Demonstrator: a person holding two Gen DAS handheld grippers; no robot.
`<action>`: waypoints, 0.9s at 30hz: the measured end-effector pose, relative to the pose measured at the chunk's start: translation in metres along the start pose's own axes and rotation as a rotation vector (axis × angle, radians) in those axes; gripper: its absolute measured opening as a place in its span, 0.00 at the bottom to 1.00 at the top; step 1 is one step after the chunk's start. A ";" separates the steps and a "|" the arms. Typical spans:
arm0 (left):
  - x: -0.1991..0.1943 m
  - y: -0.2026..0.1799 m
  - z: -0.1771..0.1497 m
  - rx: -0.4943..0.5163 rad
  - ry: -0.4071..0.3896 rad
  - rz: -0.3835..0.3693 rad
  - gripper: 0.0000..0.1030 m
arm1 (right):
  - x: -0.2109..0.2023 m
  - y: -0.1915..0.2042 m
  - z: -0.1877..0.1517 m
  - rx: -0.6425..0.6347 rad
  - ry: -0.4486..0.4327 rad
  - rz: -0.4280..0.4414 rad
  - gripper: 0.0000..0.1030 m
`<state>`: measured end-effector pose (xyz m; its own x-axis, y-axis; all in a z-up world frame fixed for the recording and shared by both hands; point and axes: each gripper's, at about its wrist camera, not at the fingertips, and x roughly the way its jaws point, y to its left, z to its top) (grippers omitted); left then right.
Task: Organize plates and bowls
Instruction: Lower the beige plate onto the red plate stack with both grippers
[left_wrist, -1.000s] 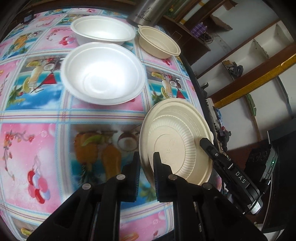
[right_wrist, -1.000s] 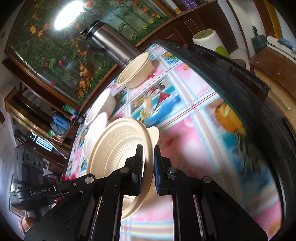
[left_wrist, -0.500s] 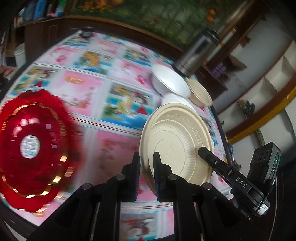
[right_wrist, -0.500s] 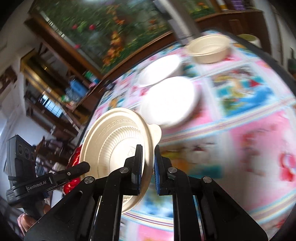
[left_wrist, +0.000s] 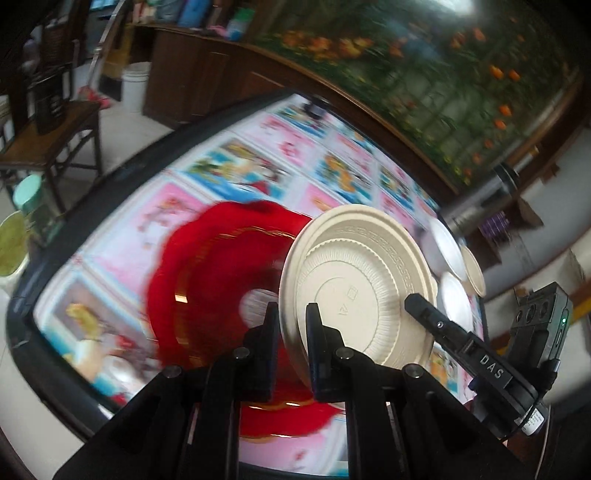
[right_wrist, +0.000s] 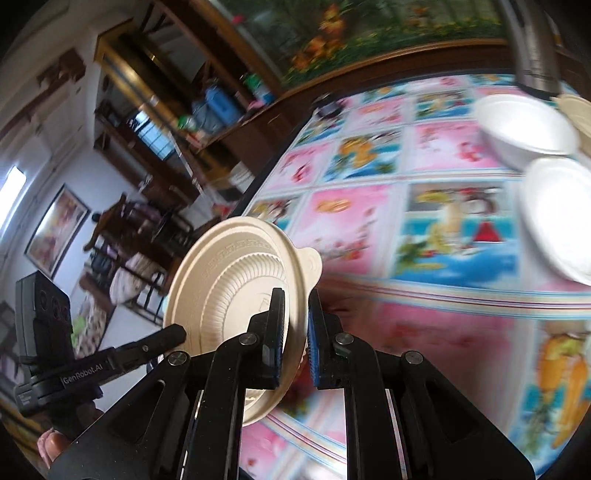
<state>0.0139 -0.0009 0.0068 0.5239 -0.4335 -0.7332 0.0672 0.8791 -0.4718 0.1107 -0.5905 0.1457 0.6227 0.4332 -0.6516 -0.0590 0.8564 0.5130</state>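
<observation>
Your left wrist view gives you what the right one barely shows: a red plate (left_wrist: 207, 295) lying blurred on the patterned tablecloth (left_wrist: 258, 173), behind and below the beige plate (left_wrist: 354, 280) you carry. In the right wrist view that red is only a dark smear behind the fingers, too blurred to make out.

Your left gripper (left_wrist: 291, 343) is clamped on the near rim of the beige plate; the plate stands on edge between the fingers and rises up and to the right of them, its ribbed underside facing the camera. The other gripper's finger reaches the plate's right rim from the lower right.

Far right in this view, two white bowls (left_wrist: 448, 251) and a beige bowl (left_wrist: 472, 271) sit small at the table's far end, below a steel flask (left_wrist: 480, 203).

The right wrist view shows the same beige plate (right_wrist: 236, 284) from its other side, tab handle at the top. Your right gripper (right_wrist: 297, 332) is closed on its rim, the plate leaning up and to the left of the fingers. The white bowls (right_wrist: 524, 125) show much larger here, at the right edge, well apart from the plate.
</observation>
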 end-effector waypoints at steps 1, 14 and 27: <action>-0.002 0.007 0.002 -0.008 -0.008 0.011 0.11 | 0.009 0.006 0.000 -0.011 0.014 0.001 0.11; 0.007 0.054 0.002 -0.066 0.028 0.047 0.11 | 0.066 0.031 -0.009 -0.104 0.093 -0.068 0.11; -0.006 0.069 0.003 -0.127 0.001 0.058 0.18 | 0.059 0.030 -0.012 -0.118 0.099 -0.124 0.16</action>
<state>0.0180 0.0636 -0.0196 0.5226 -0.3831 -0.7617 -0.0712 0.8706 -0.4867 0.1367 -0.5355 0.1161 0.5510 0.3431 -0.7607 -0.0815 0.9293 0.3601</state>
